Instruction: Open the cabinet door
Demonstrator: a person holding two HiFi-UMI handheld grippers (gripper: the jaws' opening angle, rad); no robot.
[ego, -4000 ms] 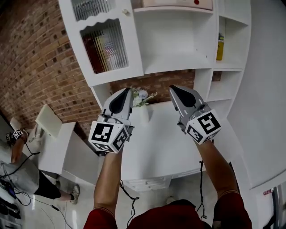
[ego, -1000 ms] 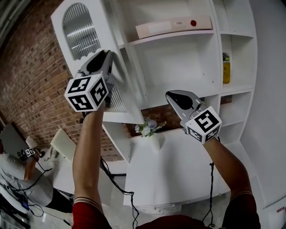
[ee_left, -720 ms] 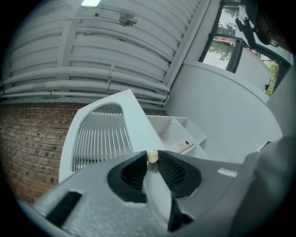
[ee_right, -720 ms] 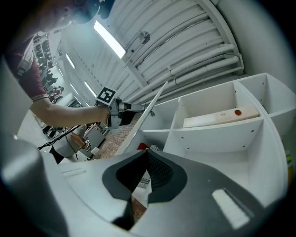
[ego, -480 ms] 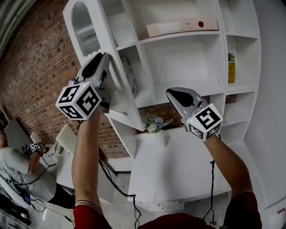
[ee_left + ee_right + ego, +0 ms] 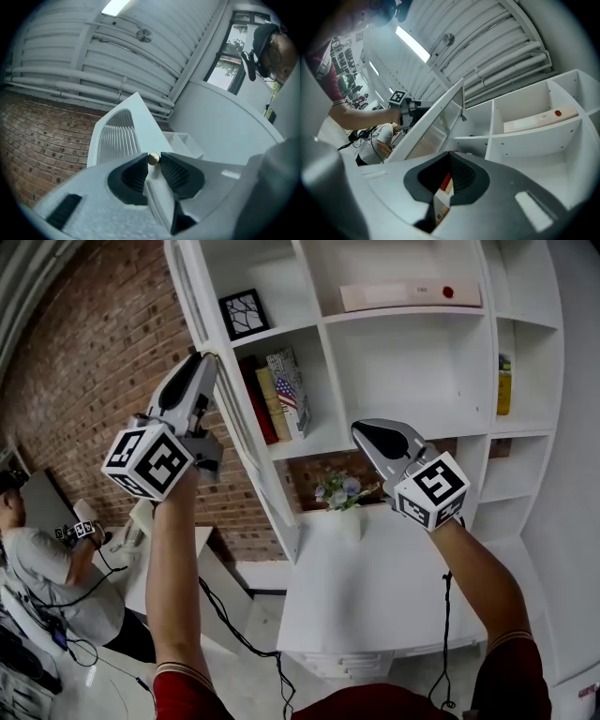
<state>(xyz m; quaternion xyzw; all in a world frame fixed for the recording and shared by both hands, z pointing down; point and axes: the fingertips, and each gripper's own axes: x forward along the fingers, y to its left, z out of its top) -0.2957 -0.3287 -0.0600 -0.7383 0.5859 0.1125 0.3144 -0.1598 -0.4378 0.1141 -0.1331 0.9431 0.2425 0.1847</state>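
At left front of white shelf unit (image 6: 403,362), cabinet door (image 6: 117,136) stands swung wide open, books (image 6: 277,395) exposed behind it. Brass knob (image 6: 153,159) sits between left gripper (image 6: 197,360) tips, pads touching it both sides; jaws have just been opening. Right gripper (image 6: 364,430) raised near middle shelf, jaws together, empty. Brick wall (image 6: 103,362) and another person (image 6: 37,559) off left.

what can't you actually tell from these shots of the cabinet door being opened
- Left gripper view: the knob fills the gap at the jaw tips, which have just been opening; whether the pads press it is unclear.
- Head view: the cabinet door stands edge-on, so its front is hidden; the left gripper covers the knob.
- Head view: the books' titles are too small.
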